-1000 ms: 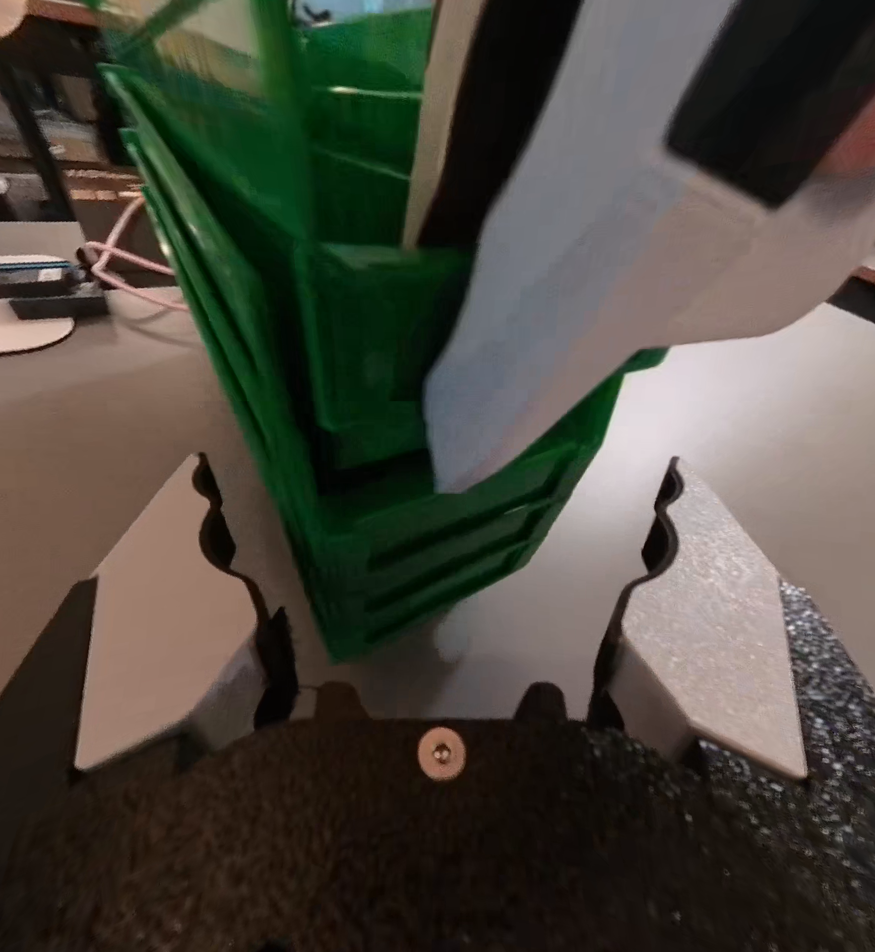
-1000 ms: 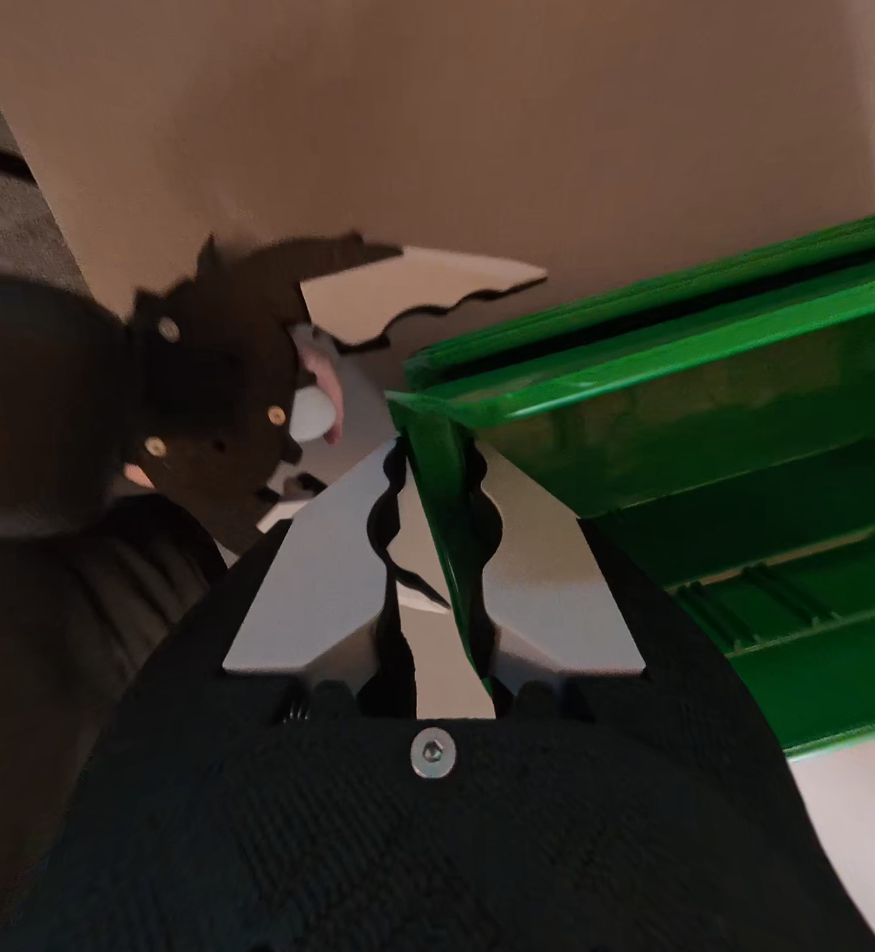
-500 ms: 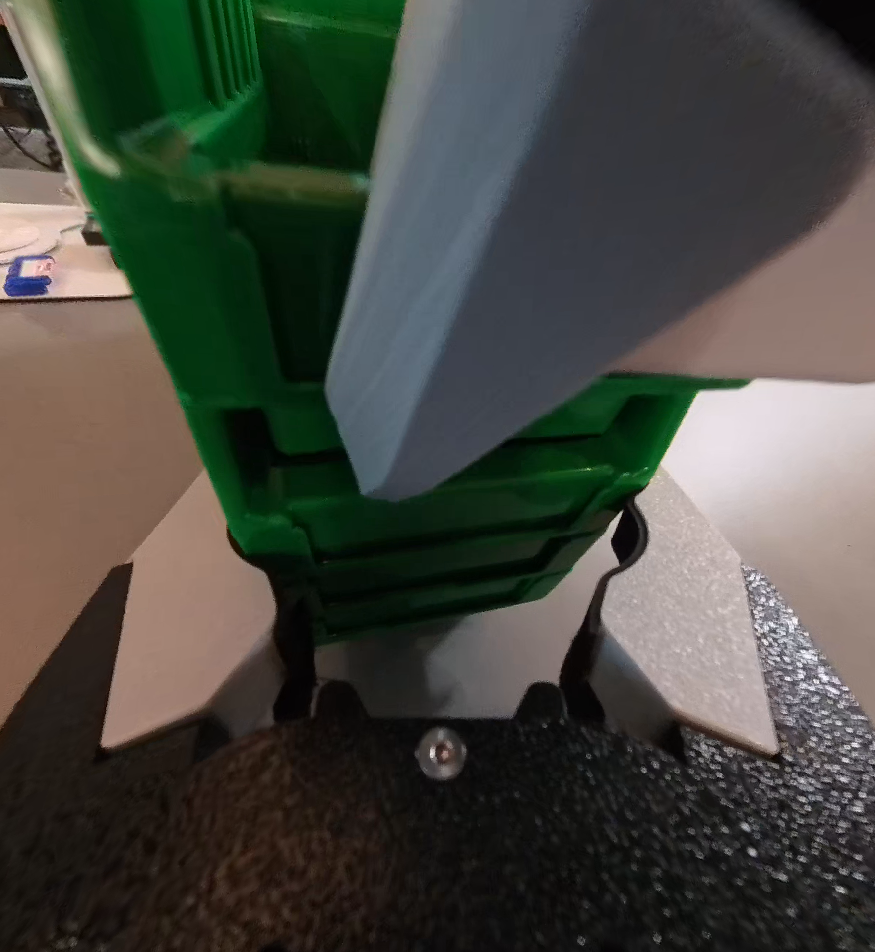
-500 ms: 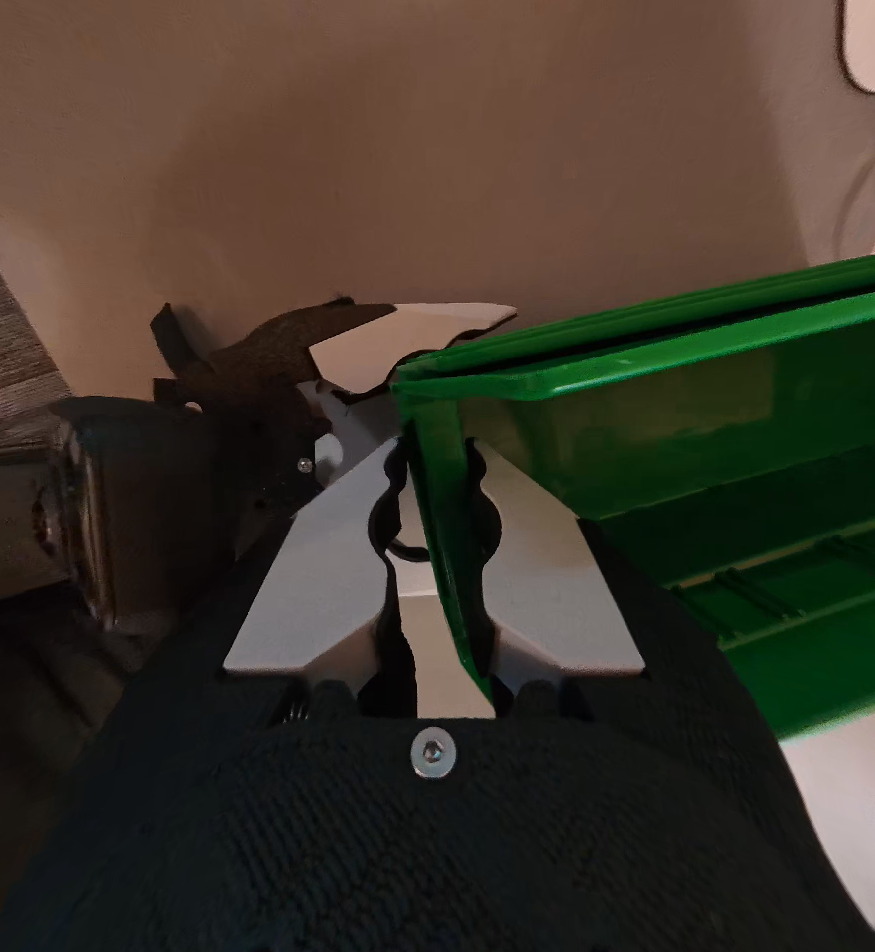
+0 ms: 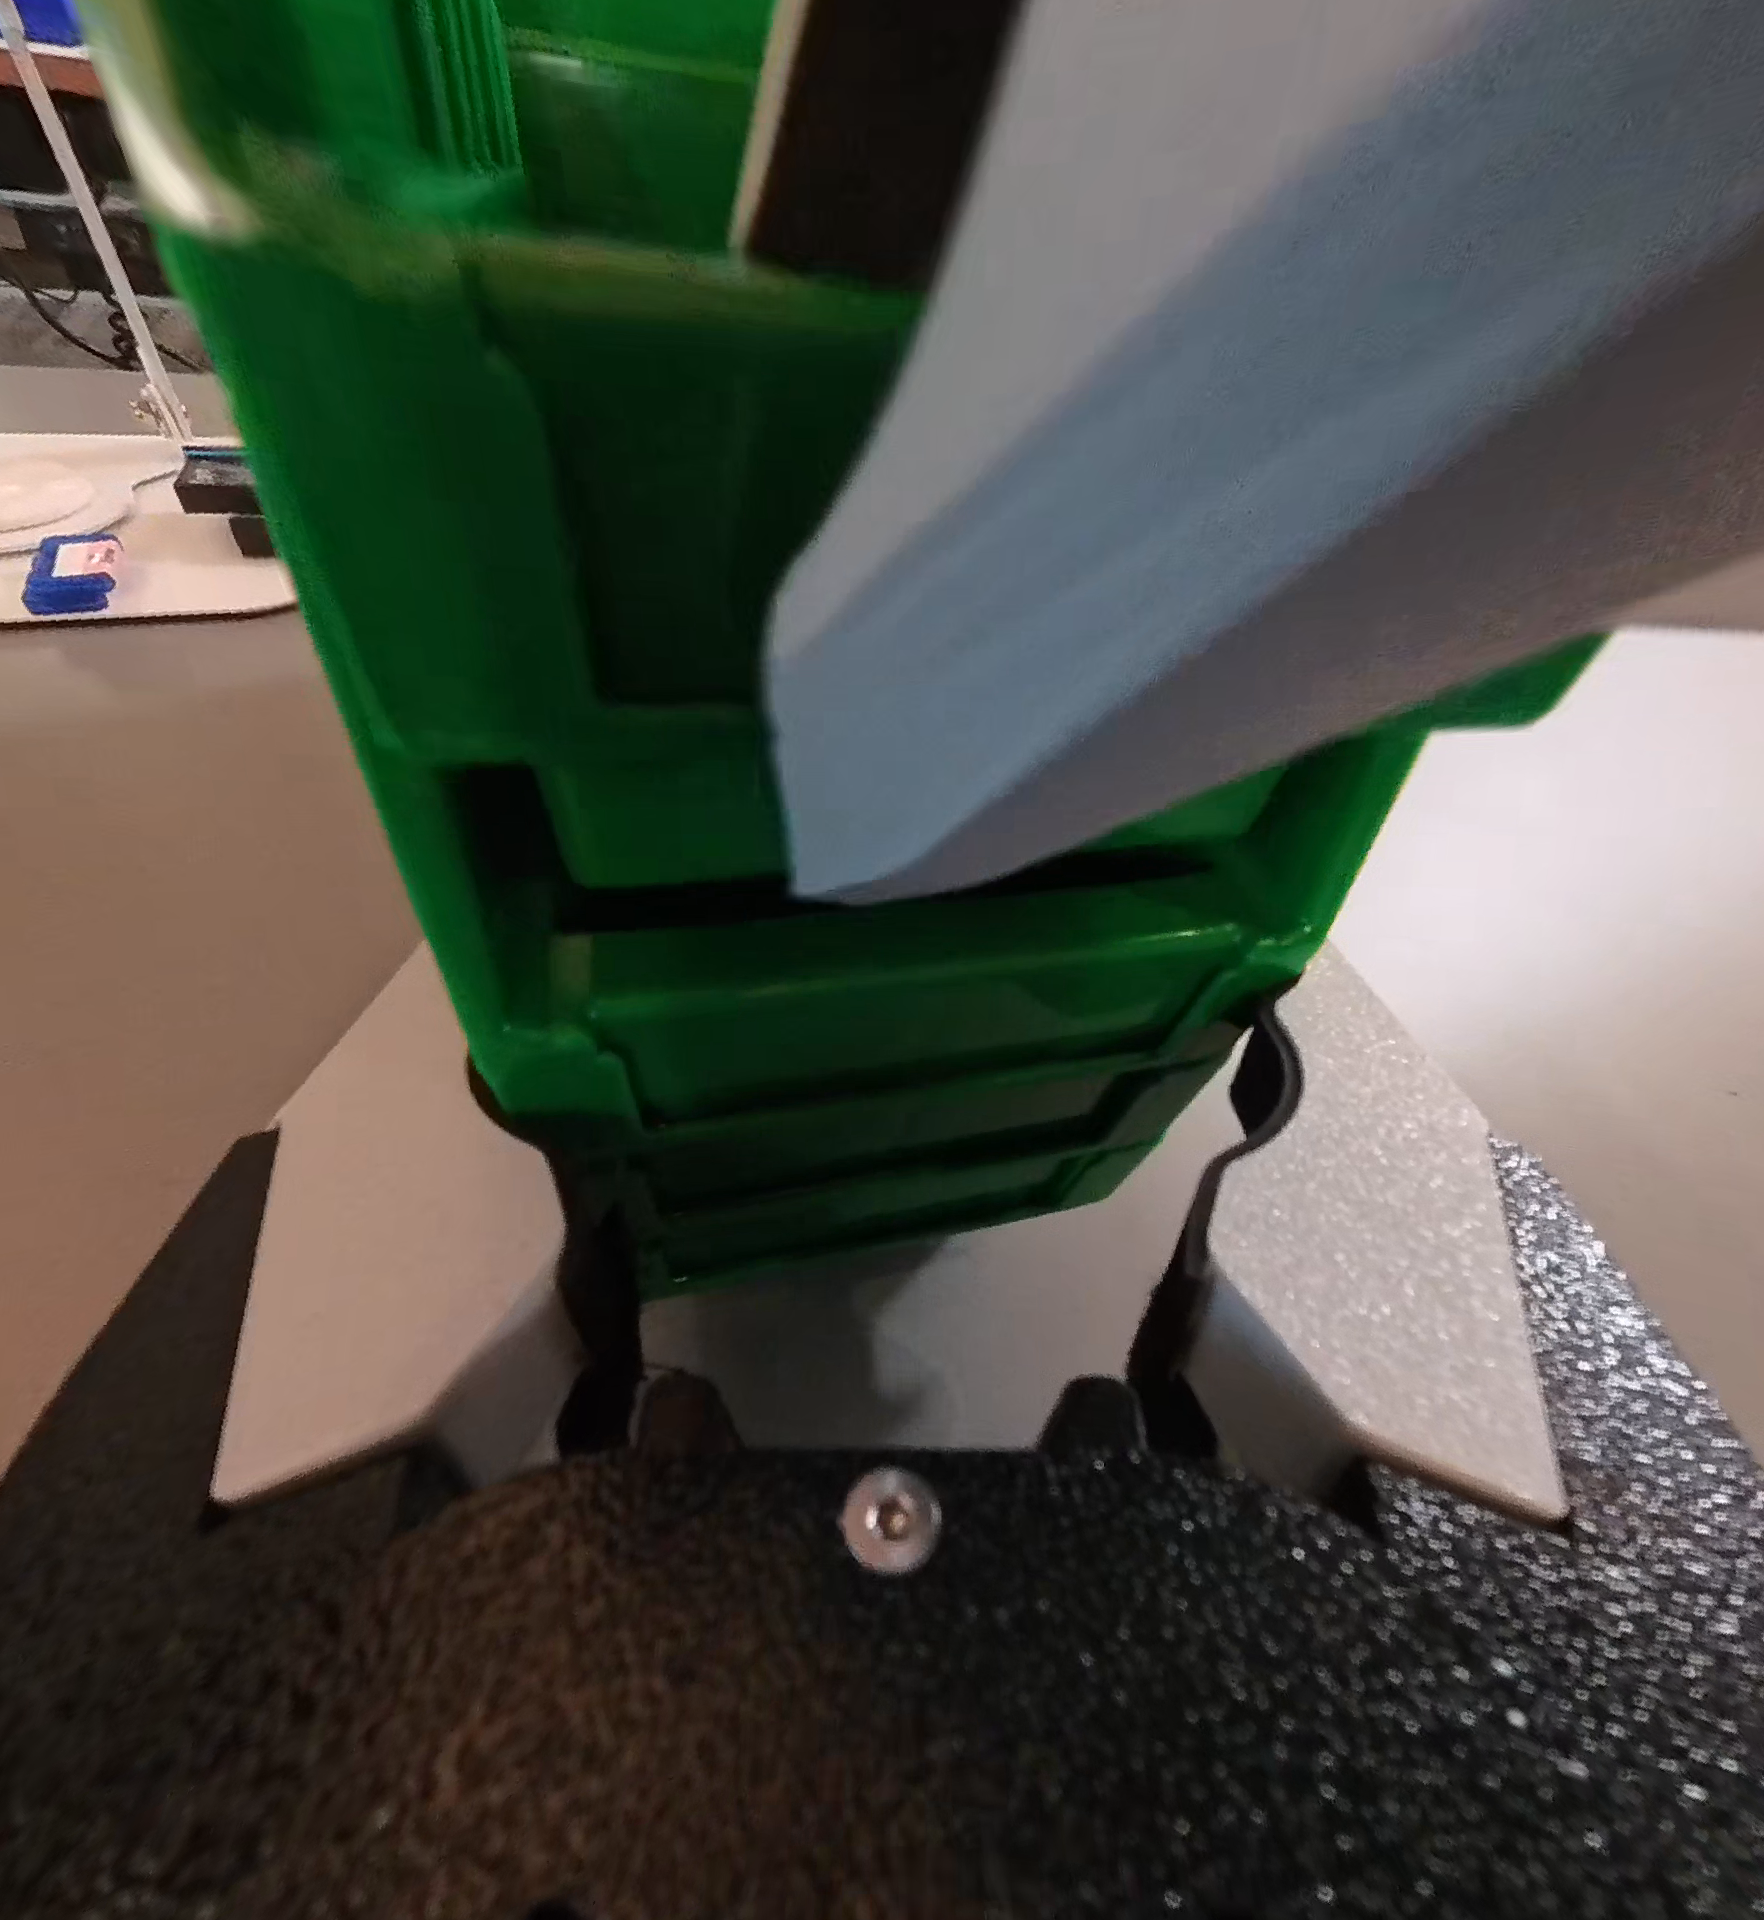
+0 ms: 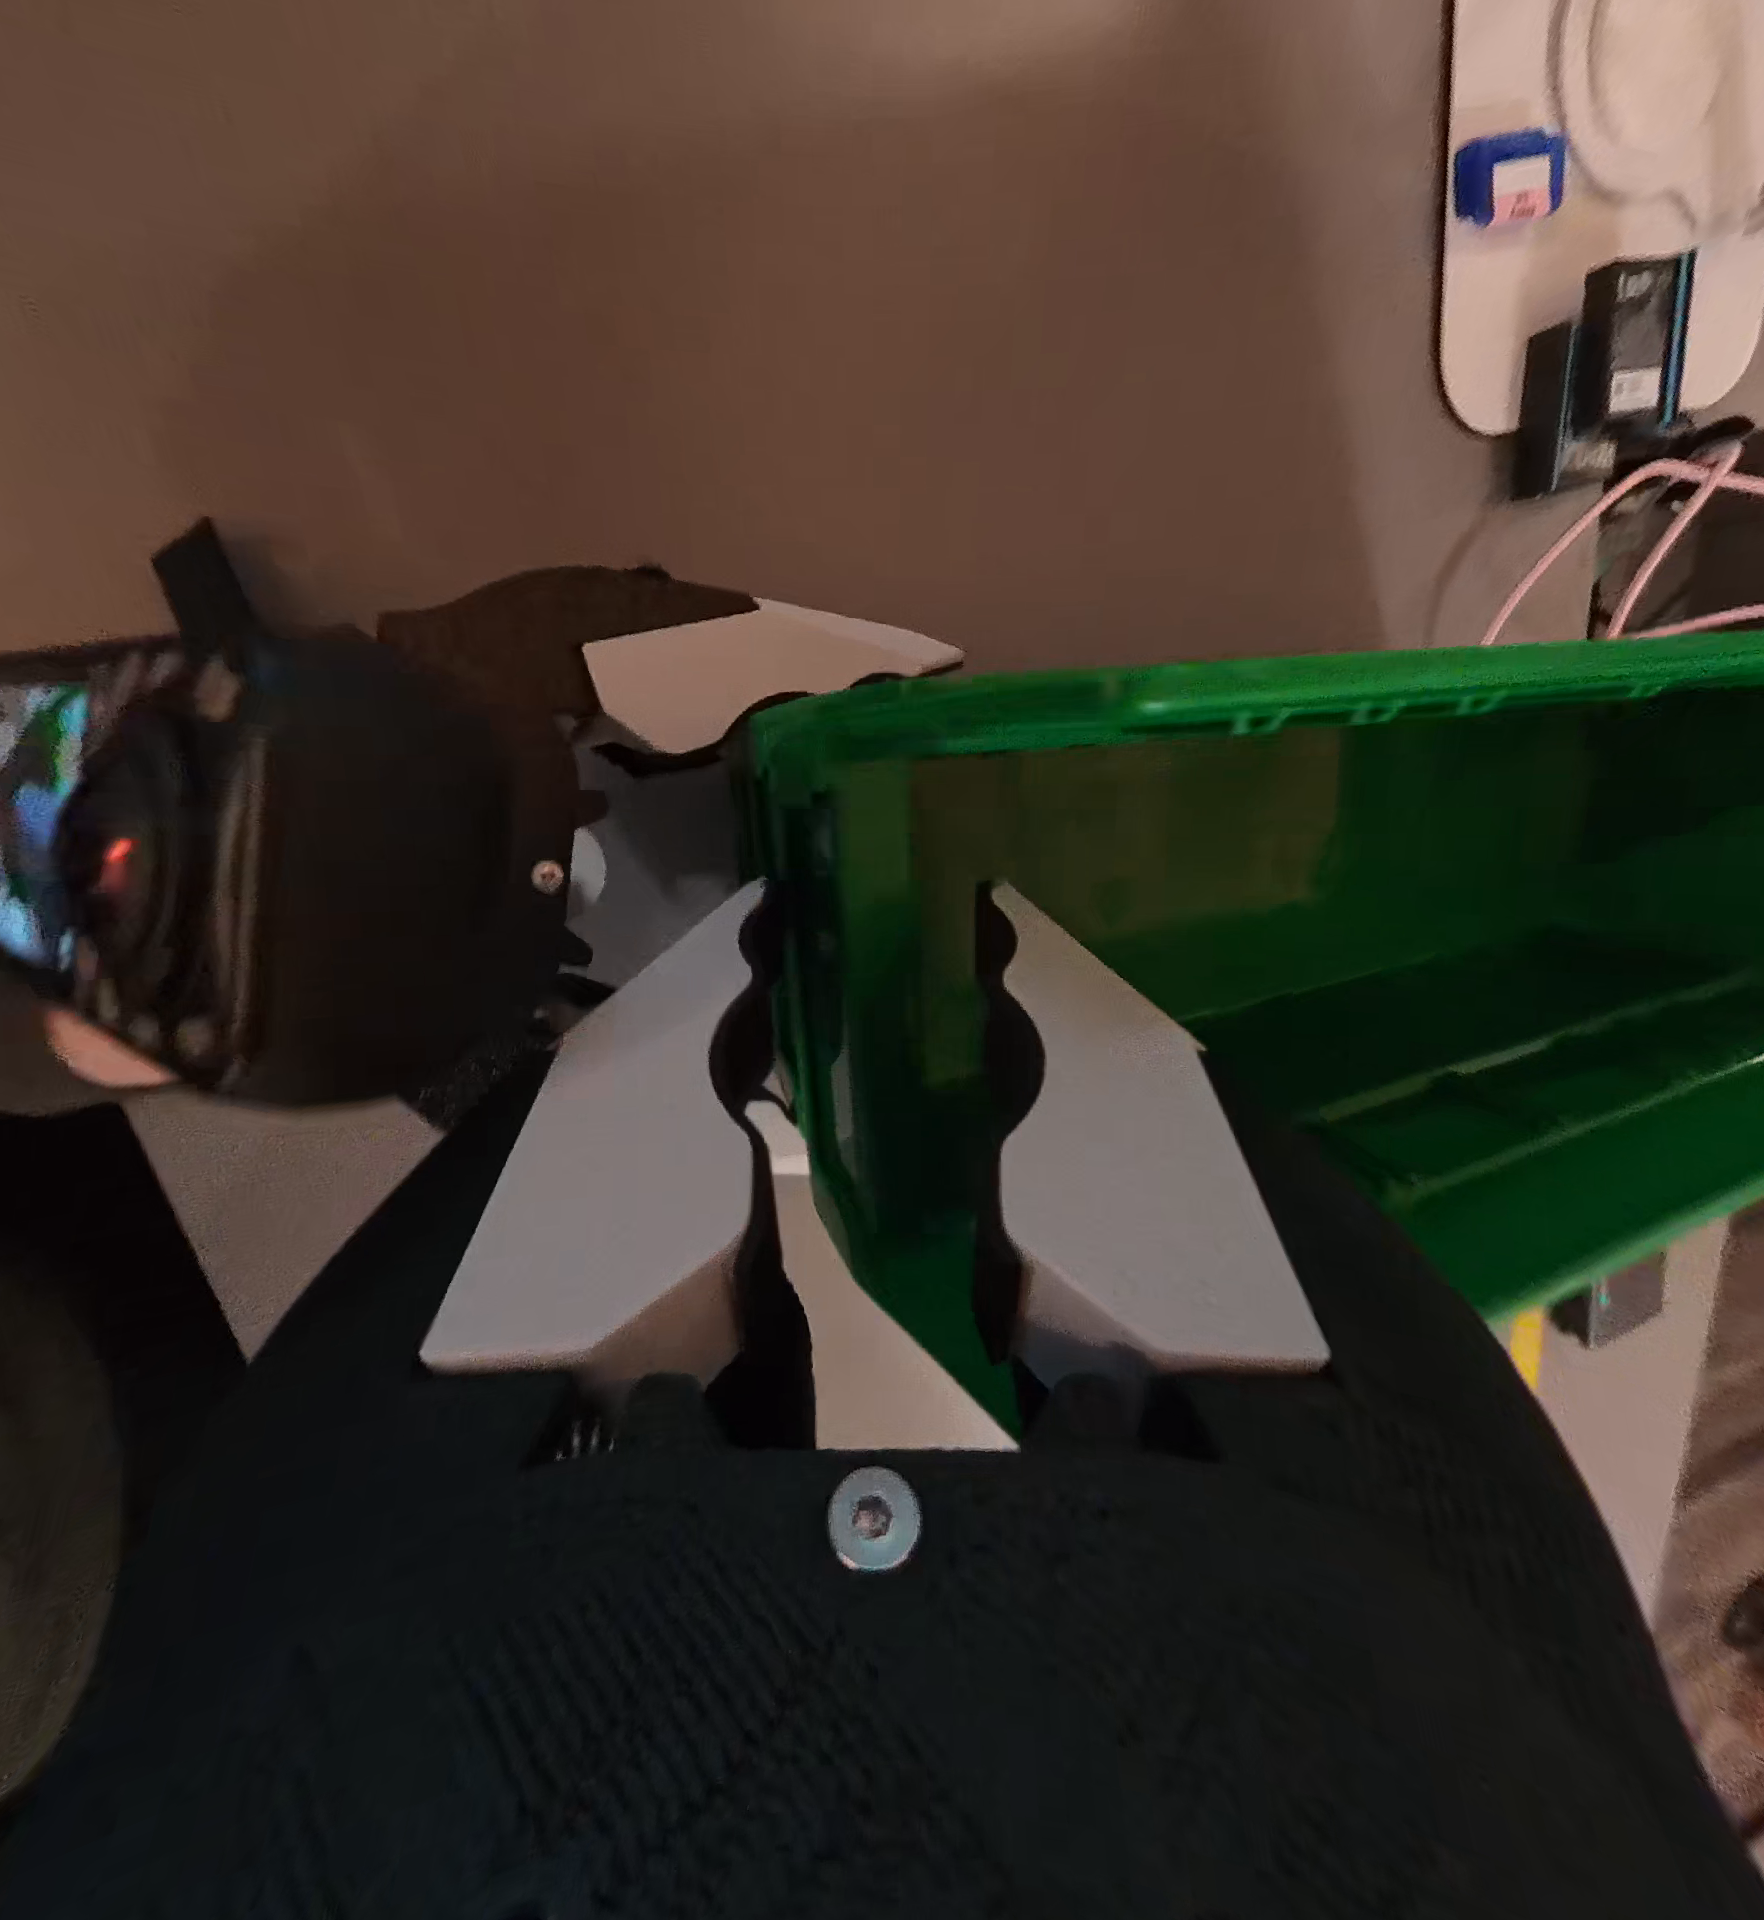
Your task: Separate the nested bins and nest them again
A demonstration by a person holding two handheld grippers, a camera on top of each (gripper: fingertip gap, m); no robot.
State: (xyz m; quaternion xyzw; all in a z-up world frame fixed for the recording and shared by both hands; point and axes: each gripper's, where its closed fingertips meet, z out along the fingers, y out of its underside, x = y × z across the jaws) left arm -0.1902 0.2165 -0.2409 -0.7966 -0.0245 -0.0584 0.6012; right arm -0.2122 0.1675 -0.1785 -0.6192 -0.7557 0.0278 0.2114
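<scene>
A stack of nested green bins [image 5: 545,520] is held off the table, its stepped end toward the left wrist camera. My left gripper [image 5: 878,1049] is closed in on the lower bins of that end, fingers touching both sides. My right gripper [image 6: 873,1039] is shut on the end wall of the top green bin [image 6: 1377,883], one finger inside and one outside. The right gripper's grey finger [image 5: 1221,468] fills the upper right of the left wrist view. The left gripper [image 6: 753,675] also shows in the right wrist view, at the bin's left end.
A grey-brown table [image 5: 130,883] lies below. A white mat [image 6: 1480,312] at the far side carries a small blue box [image 6: 1506,177] and black boxes [image 6: 1626,343]. Pink cables [image 6: 1636,540] run behind the bins. The blue box [image 5: 73,571] also shows at left.
My left gripper came up to the stack and its fingers narrowed around the stack's lower end. My right gripper kept its hold while the bins swung round.
</scene>
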